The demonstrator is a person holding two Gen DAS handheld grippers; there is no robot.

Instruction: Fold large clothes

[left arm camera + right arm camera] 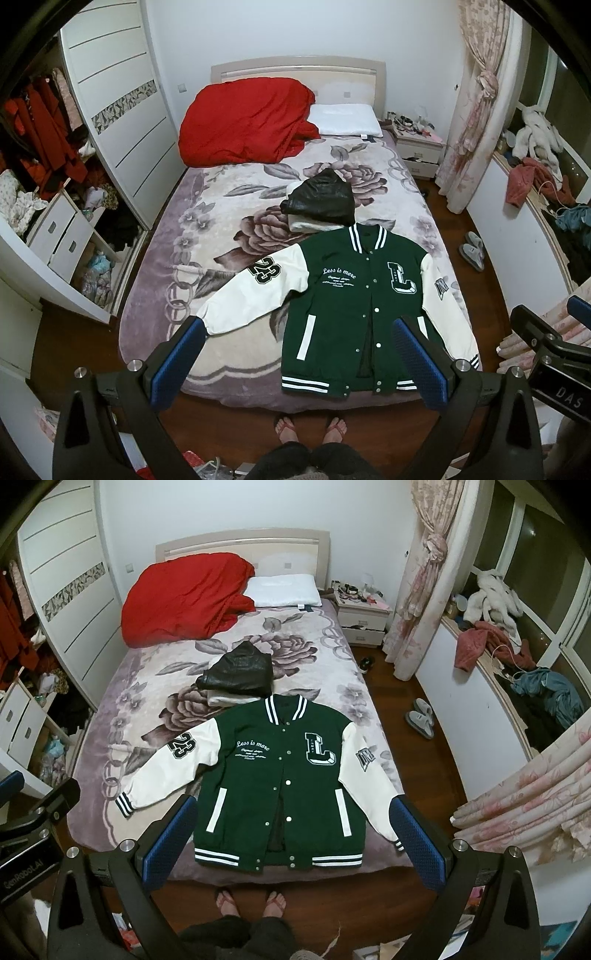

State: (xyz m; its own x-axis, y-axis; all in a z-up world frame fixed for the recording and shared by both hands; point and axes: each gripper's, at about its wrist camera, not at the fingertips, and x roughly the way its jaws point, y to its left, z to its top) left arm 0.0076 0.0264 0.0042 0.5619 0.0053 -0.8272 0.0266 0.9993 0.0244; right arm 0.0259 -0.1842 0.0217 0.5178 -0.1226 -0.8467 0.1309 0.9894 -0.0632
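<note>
Red duvet beside white pillow at bedhead; nightstand and grey slippers flank floral bed

The jacket has a dark green body, white sleeves, and white-striped collar, cuffs and hem, with a white "L" patch and a black "23". The blanket is mauve with grey-brown roses. The quilt is red, the pillow white.

Left claw, right claw agape.
</note>
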